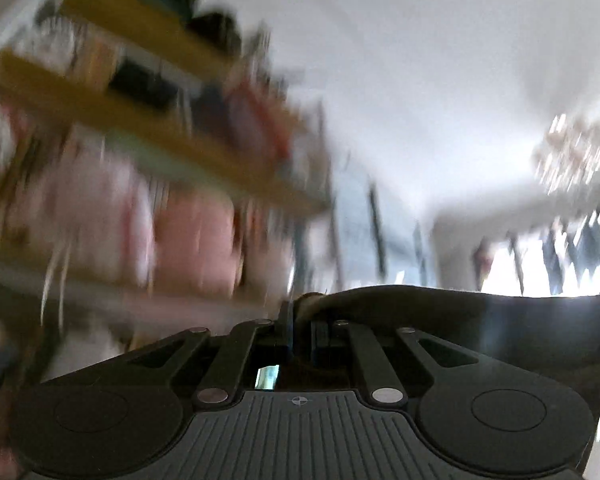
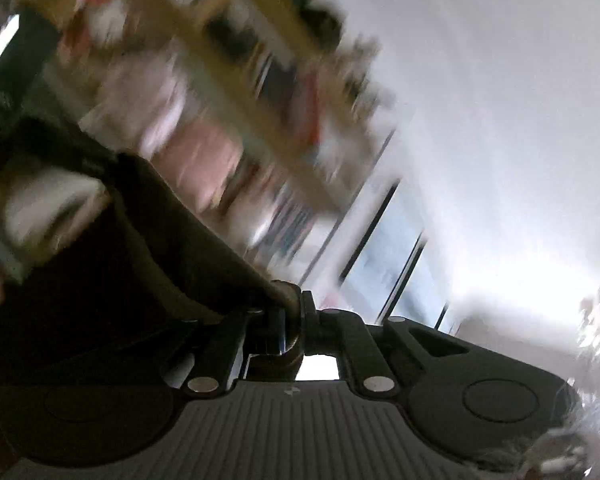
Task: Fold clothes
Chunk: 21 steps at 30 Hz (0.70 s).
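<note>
Both views are motion-blurred and tilted up toward the ceiling. My left gripper (image 1: pixel 300 312) is shut on the edge of a dark garment (image 1: pixel 480 320), which stretches off to the right of it. My right gripper (image 2: pixel 294 312) is shut on the same kind of dark garment (image 2: pixel 148 248), whose edge runs up and to the left from the jaws. The cloth is held up in the air between the two grippers. The rest of the garment is hidden below the gripper bodies.
Blurred wooden shelves (image 1: pixel 148 120) with pink and red items fill the left side; they also show in the right wrist view (image 2: pixel 236 92). A white ceiling (image 1: pixel 440 80) is above. A bright window (image 1: pixel 540 256) lies at the right.
</note>
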### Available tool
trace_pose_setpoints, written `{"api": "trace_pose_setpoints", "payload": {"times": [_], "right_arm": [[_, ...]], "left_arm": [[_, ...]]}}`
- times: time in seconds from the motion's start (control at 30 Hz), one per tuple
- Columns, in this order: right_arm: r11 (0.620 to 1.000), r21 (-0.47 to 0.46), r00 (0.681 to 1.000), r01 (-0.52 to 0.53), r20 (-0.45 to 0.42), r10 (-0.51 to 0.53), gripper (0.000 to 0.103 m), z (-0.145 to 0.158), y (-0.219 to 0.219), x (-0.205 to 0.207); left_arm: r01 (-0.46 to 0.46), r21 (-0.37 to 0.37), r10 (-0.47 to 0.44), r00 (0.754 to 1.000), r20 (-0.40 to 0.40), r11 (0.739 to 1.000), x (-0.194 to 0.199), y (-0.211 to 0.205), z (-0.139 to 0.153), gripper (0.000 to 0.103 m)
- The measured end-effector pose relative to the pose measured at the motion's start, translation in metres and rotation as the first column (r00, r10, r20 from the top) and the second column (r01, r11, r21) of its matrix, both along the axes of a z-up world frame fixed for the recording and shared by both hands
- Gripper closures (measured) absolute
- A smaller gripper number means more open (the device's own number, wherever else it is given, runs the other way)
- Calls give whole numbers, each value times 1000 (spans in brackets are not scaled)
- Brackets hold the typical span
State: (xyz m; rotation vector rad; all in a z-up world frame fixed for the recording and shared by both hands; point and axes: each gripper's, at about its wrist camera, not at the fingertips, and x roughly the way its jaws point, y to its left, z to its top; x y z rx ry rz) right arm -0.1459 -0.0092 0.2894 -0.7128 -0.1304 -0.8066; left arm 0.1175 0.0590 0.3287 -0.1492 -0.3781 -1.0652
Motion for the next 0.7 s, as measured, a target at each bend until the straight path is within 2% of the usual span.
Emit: {"api": "trace_pose_setpoints", "payload": {"times": [0.07, 0.1, 0.2, 0.23, 0.27, 0.3, 0.33, 0.4, 0.47, 0.53, 0.6, 0.63, 0.7], "right_arm": [[998, -7, 998, -55, 11, 55, 97, 11, 21, -18], [996, 35, 996, -84, -31, 85, 97, 2, 28, -18], [973, 169, 972, -156, -149, 181, 97, -26, 50, -18], [961, 215, 959, -175, -185, 216, 97, -35, 57, -17], [927, 330, 934, -178, -239, 264, 97, -59, 57, -7], [881, 441, 904, -170, -286, 318, 97, -83, 57, 3], [817, 557, 872, -147, -317, 373, 97, -109, 54, 15], [641, 765, 807, -69, -335, 487, 98, -170, 49, 44], [531, 847, 756, 42, -374, 537, 98, -228, 51, 70], [420, 900, 715, 117, -370, 594, 98, -261, 53, 88], [290, 939, 684, 186, -335, 648, 97, -286, 57, 104], [250, 947, 667, 201, -319, 674, 97, -292, 60, 109], [218, 953, 650, 208, -302, 697, 97, -298, 65, 120]], "left_arm": [[47, -3, -47, 999, 10, 999, 2, 18, -2, 94], [62, 23, -62, 998, -3, 998, 6, 24, -12, 94], [87, 187, -69, 992, -104, 978, 25, 38, -68, 93], [104, 253, -62, 984, -168, 962, 34, 41, -93, 94], [119, 327, -34, 967, -253, 938, 46, 44, -126, 93], [124, 395, 11, 946, -323, 910, 56, 45, -159, 93], [121, 465, 71, 924, -375, 877, 65, 47, -194, 94], [109, 573, 200, 871, -449, 812, 76, 55, -258, 94], [126, 633, 301, 798, -522, 764, 85, 65, -303, 94], [120, 676, 373, 758, -535, 727, 89, 76, -329, 94], [111, 687, 406, 735, -543, 718, 93, 89, -338, 94], [106, 684, 414, 726, -550, 722, 95, 96, -339, 94], [82, 673, 428, 714, -555, 735, 101, 115, -334, 94]]}}
